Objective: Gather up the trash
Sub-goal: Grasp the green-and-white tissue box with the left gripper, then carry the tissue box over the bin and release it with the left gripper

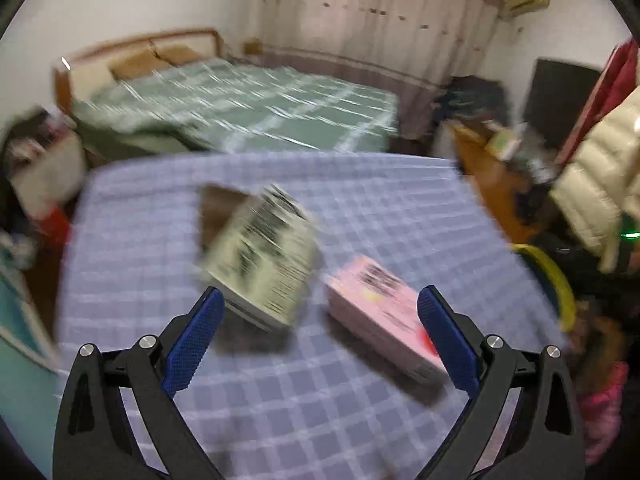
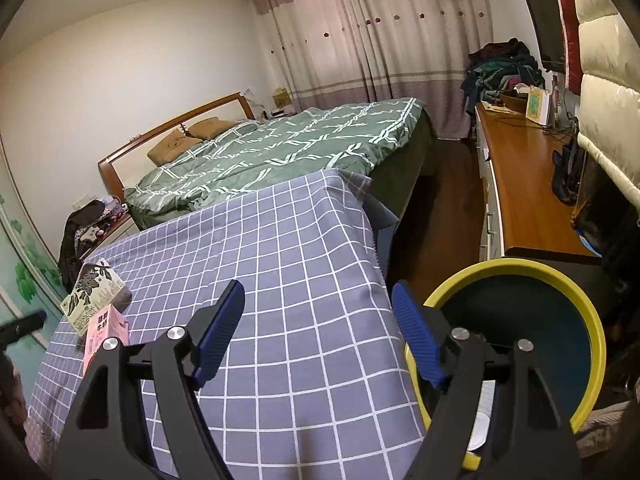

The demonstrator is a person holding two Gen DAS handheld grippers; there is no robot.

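The left hand-held gripper (image 1: 318, 312) hovers spread over the bench (image 1: 280, 400), framing a pink carton (image 1: 380, 312) and a pale carton (image 1: 264, 264), probably lining up a grab. The right hand-held gripper (image 2: 318, 312), spread and empty, waits beside the yellow-rimmed bin (image 2: 588, 316).

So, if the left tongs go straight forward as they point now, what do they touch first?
Probably the cream carton with black print, which lies between the open left tongs, slightly left of centre. The pink carton lies to its right. The picture is blurred, so depth is uncertain.
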